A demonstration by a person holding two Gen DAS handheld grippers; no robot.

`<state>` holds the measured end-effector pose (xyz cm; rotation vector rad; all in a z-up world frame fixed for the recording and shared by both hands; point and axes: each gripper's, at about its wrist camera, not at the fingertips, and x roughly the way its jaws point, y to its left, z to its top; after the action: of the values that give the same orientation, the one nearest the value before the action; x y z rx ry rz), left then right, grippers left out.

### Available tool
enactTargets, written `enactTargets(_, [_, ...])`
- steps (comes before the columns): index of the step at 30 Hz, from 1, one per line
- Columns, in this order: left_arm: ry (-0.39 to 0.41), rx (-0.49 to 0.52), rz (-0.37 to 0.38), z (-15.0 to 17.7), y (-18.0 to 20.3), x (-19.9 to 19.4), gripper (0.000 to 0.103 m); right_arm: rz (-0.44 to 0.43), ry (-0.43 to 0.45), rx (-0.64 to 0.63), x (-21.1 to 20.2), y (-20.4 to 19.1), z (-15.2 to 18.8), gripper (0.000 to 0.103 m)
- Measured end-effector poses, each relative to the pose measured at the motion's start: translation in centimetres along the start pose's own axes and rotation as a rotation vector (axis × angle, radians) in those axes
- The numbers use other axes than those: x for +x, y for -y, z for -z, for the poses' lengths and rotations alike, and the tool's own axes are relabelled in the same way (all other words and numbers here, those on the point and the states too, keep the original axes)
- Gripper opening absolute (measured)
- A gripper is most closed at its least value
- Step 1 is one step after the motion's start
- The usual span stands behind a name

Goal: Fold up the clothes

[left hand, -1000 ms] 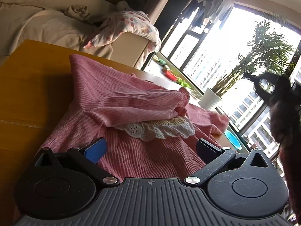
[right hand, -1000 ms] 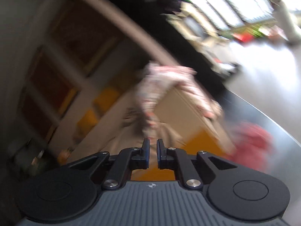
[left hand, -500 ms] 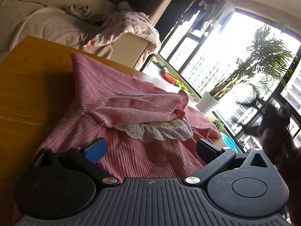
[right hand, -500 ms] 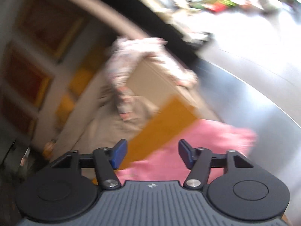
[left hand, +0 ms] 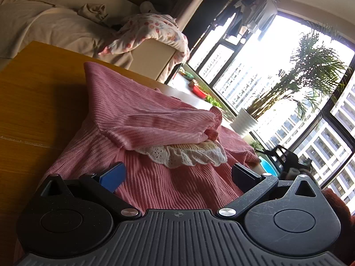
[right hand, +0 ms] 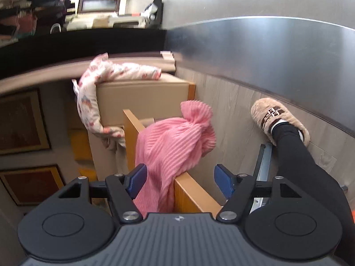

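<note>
One pink ribbed sweater [left hand: 142, 119] lies on a wooden table [left hand: 33, 102], filling the centre of the left wrist frame, its long axis running from the lower centre toward the upper left; one white lace collar [left hand: 184, 155] shows under its folded top layer. The left gripper [left hand: 177, 173] hovers low over the knit, jaws spread wide, holding nothing. In the right wrist frame, one sleeve [right hand: 175, 139] hangs over the table edge at centre, between the wide-spread, empty jaws of the right gripper [right hand: 179, 177]. One fuzzy slipper [right hand: 279, 119] stands at right.
</note>
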<state>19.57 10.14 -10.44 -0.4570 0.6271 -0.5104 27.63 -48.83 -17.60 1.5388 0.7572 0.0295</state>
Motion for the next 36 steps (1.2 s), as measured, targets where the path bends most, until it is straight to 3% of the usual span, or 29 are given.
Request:
enactTargets(7, [0.001, -0.002, 0.002, 0.1, 0.0, 0.0, 0.103, -0.087, 0.008, -0.025, 2.5, -1.6, -1.1, 0.067])
enactTargets(9, [0.001, -0.003, 0.003, 0.1, 0.0, -0.1, 0.103, -0.099, 0.026, -0.048, 2.8, -2.0, -1.6, 0.06])
enactTargets(11, [0.001, -0.004, 0.004, 0.1, -0.1, -0.1, 0.103, -0.086, 0.061, -0.107, 2.9, -2.7, -1.7, 0.042])
enactTargets(12, [0.001, -0.004, 0.004, 0.1, -0.1, -0.1, 0.103, -0.073, 0.077, -0.141, 2.7, -3.1, -1.6, 0.039])
enactTargets(14, [0.002, -0.006, 0.005, 0.1, -0.1, 0.0, 0.103, -0.066, 0.109, -0.228, 2.1, -4.3, -1.1, 0.015])
enactTargets(17, [0.003, -0.008, 0.006, 0.0, -0.1, 0.0, 0.103, -0.117, 0.135, -0.34, 0.5, -7.0, 0.1, 0.011])
enactTargets(23, [0.003, -0.008, 0.006, 0.0, -0.2, 0.0, 0.103, -0.197, 0.137, -0.655, -2.5, -16.2, 6.3, 0.011])
enactTargets(27, [0.005, -0.011, 0.009, 0.0, -0.3, -0.1, 0.103, -0.245, 0.044, -0.851, -1.3, -22.0, 12.7, 0.011])
enactTargets(36, [0.012, -0.033, 0.023, -0.1, -0.8, -0.1, 0.103, -0.158, -0.216, -1.087, 7.8, -24.4, 25.3, 0.011])
